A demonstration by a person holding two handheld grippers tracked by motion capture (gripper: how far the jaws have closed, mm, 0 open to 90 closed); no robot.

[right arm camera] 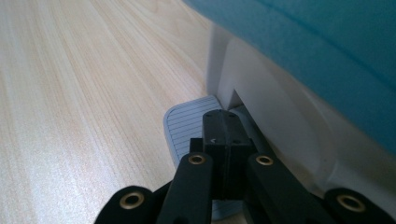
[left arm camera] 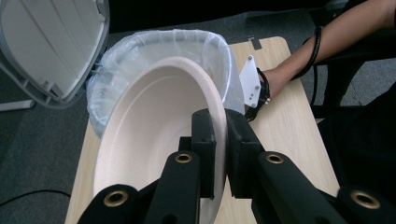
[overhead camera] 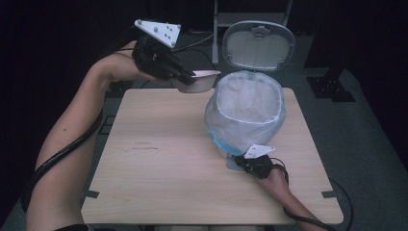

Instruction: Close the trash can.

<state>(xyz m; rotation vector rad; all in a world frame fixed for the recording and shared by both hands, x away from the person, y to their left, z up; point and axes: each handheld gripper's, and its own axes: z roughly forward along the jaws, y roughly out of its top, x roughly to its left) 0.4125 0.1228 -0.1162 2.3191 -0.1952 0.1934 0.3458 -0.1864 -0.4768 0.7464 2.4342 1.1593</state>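
Note:
A blue pedal bin (overhead camera: 245, 113) lined with a clear bag stands on the wooden table (overhead camera: 159, 159), its grey lid (overhead camera: 258, 44) swung up. My left gripper (overhead camera: 190, 76) is raised over the table's far edge, just left of the bin, shut on the rim of a beige paper bowl (left arm camera: 154, 135) that is tilted toward the bin's bag-lined mouth (left arm camera: 163, 42). My right gripper (right arm camera: 223, 128) is shut with nothing between its jaws, and it rests on top of the bin's grey ribbed pedal (right arm camera: 184, 126) at the base (overhead camera: 240, 161).
A metal stand (overhead camera: 252, 17) and grey floor lie behind the table. A black post base (overhead camera: 329, 86) sits on the floor at the far right. Cables trail from both forearms. Bare tabletop spreads left of and in front of the bin.

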